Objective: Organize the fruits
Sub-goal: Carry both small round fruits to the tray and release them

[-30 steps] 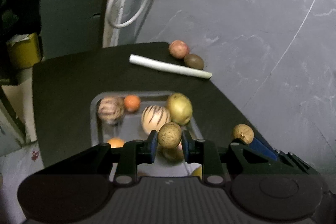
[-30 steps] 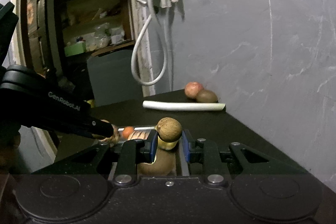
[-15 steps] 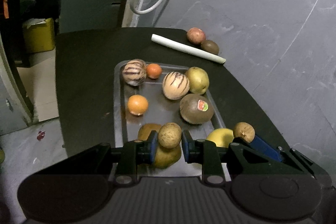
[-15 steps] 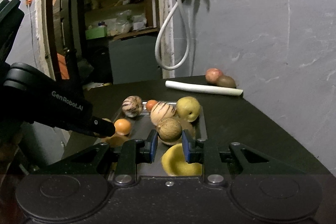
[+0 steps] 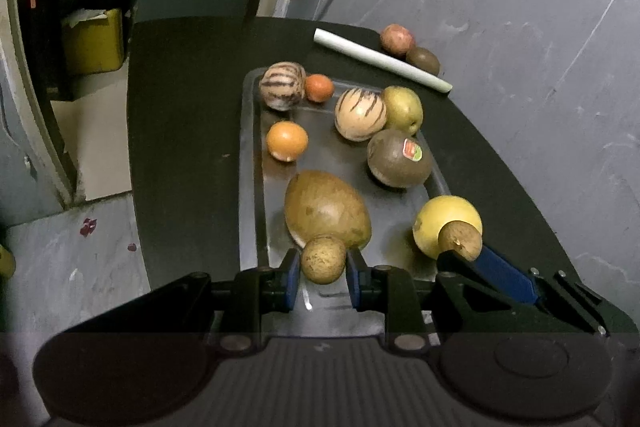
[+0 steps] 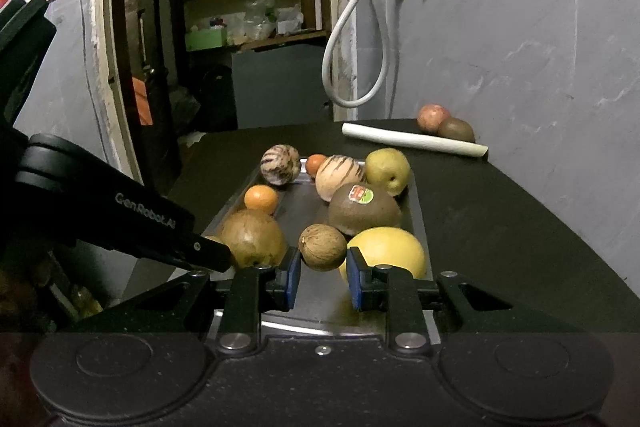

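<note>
My left claw (image 5: 323, 267) is clamped on a small brown speckled fruit (image 5: 323, 259), its blue pads pressing it from both sides, and it hangs over the near end of the grey tray (image 5: 249, 163). Just ahead of that claw, almost touching the fruit I hold, lies a big tan oval fruit (image 5: 326, 213). Further ahead sit an orange (image 5: 287, 140) to the left and a brown stickered fruit (image 5: 398, 158) to the right; beyond them are two striped melons (image 5: 360, 113), a smaller orange (image 5: 319, 87) between them and a yellow-green pear (image 5: 403, 109) on the far right. My right claw (image 6: 323, 265) grips a second small brown fruit (image 6: 322, 247) — rounder, with fine lines on its skin — and it too sits above the tray's near end. Directly behind and to the right of that claw rests a large yellow fruit (image 6: 386, 251), against the tray's right rim. From the left camera, the right claw's fruit shows in front of that yellow one (image 5: 448, 225). Far ahead of both claws, off the tray on the black table (image 6: 500, 211), a white tube (image 6: 414, 141) lies with a reddish fruit (image 6: 433, 117) and a dark brown fruit (image 6: 456, 129) just behind it — those two touch each other.
</note>
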`<state>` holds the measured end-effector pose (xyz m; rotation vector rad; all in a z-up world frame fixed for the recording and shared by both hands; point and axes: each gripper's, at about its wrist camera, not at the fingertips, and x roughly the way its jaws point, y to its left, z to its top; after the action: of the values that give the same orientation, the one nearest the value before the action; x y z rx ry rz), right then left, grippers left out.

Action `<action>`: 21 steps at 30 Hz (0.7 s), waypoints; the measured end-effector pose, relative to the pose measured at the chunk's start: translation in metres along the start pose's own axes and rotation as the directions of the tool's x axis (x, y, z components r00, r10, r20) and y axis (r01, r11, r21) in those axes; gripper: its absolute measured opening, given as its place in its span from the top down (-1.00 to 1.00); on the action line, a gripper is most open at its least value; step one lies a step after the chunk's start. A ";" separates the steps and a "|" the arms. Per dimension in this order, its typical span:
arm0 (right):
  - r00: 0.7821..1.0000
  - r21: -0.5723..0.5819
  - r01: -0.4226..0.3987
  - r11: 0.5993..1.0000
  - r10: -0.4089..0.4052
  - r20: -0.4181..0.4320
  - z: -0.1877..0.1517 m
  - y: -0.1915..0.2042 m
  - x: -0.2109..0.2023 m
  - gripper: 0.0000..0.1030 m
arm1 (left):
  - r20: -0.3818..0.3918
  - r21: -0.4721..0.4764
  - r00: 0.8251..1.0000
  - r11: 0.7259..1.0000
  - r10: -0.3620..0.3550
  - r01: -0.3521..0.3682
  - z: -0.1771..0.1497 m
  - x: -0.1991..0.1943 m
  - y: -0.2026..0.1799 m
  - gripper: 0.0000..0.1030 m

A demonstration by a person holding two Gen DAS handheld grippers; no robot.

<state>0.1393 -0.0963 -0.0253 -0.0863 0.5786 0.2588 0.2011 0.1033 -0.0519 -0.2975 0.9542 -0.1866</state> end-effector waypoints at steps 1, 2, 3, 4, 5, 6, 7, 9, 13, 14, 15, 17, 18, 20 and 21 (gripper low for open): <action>1.000 -0.001 -0.002 1.000 0.002 -0.003 -0.001 0.000 0.001 0.49 | -0.001 -0.001 1.000 1.000 0.003 -0.003 -0.001 0.001 0.000 0.48; 1.000 -0.004 -0.004 1.000 0.004 -0.007 -0.001 0.000 0.002 0.49 | 0.000 -0.001 1.000 1.000 0.007 -0.007 -0.002 0.001 0.001 0.48; 1.000 -0.006 -0.006 1.000 0.006 -0.011 -0.002 0.001 0.002 0.49 | 0.000 -0.002 1.000 1.000 0.012 -0.012 -0.003 0.001 0.001 0.48; 1.000 -0.008 -0.008 1.000 0.008 -0.015 -0.003 0.001 0.003 0.49 | 0.000 -0.002 1.000 1.000 0.014 -0.014 -0.004 0.002 0.001 0.48; 1.000 -0.009 -0.010 1.000 0.009 -0.020 -0.004 0.001 0.004 0.49 | -0.002 -0.004 1.000 1.000 0.017 -0.017 -0.005 0.002 0.002 0.48; 1.000 -0.010 -0.010 1.000 0.010 -0.025 -0.005 0.001 0.004 0.49 | -0.003 -0.005 1.000 1.000 0.018 -0.018 -0.006 0.003 0.002 0.48; 1.000 -0.011 -0.011 1.000 0.011 -0.030 -0.006 0.001 0.005 0.49 | -0.005 -0.004 1.000 1.000 0.021 -0.021 -0.007 0.003 0.002 0.48; 0.999 -0.010 -0.013 1.000 0.012 -0.041 -0.007 0.000 0.006 0.49 | -0.009 -0.002 1.000 1.000 0.027 -0.027 -0.009 0.004 0.002 0.48; 0.998 -0.009 -0.014 1.000 0.013 -0.057 -0.011 0.000 0.008 0.50 | -0.017 0.009 0.999 0.999 0.034 -0.034 -0.012 0.008 0.000 0.48; 0.998 -0.009 -0.015 1.000 0.014 -0.061 -0.011 -0.001 0.009 0.50 | -0.018 0.013 0.999 0.999 0.034 -0.034 -0.013 0.009 -0.002 0.48; 0.998 -0.008 -0.016 1.000 0.015 -0.064 -0.012 -0.001 0.010 0.50 | -0.020 0.016 0.999 0.999 0.035 -0.034 -0.013 0.010 -0.003 0.48; 0.998 -0.008 -0.016 1.000 0.015 -0.068 -0.013 -0.001 0.011 0.50 | -0.022 0.021 0.999 0.999 0.036 -0.035 -0.014 0.013 -0.005 0.48; 0.997 -0.005 -0.015 1.000 0.015 -0.071 -0.013 -0.002 0.012 0.50 | -0.023 0.023 0.999 0.999 0.036 -0.035 -0.014 0.014 -0.006 0.48; 0.997 -0.002 -0.015 1.000 0.015 -0.076 -0.013 -0.003 0.013 0.50 | -0.027 0.025 0.999 0.999 0.037 -0.036 -0.014 0.016 -0.007 0.48; 0.997 -0.002 -0.016 1.000 0.015 -0.077 -0.013 -0.003 0.014 0.50 | -0.028 0.026 0.999 0.999 0.037 -0.037 -0.014 0.017 -0.008 0.48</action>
<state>0.1443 -0.0982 -0.0439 -0.0946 0.6554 0.2721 0.1990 0.0889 -0.0703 -0.2543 0.9839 -0.1694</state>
